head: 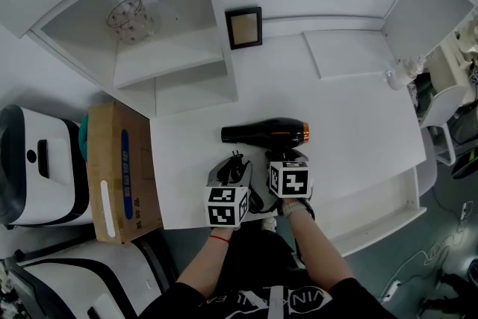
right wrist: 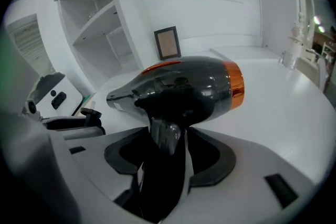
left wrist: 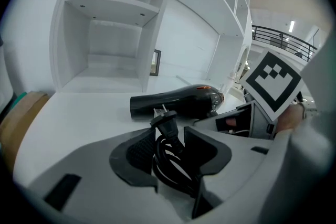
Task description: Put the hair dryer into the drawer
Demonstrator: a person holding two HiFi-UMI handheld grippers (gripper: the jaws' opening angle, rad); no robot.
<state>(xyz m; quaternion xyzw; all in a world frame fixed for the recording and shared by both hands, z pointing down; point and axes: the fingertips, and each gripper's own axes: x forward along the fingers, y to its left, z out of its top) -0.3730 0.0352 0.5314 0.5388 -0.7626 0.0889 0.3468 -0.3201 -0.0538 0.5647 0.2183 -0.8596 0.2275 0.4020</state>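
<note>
The hair dryer (head: pixel 265 133) lies on its side on the white tabletop (head: pixel 358 116), close to the near edge and about midway along it. Its nozzle points toward the left edge, its orange-ringed back toward the right edge, and its handle toward the near edge.

The right tongs (right wrist: pixel 168 136) reach down over that handle. The 2 jaws stand released on either side of it, a thin gap showing at each pad, so the handle sits between them without being squeezed.

The left tongs (left wrist: pixel 168 136) sit just beside the right ones, nearer the left edge. They are clenched on the coiled black cord (left wrist: pixel 170 157), and the plug (left wrist: pixel 165 120) sticks up above the jaws.

An open white drawer (head: pixel 388 217) juts out below the near edge toward the right corner. A small picture frame (head: pixel 244 28) leans at the far edge.
</note>
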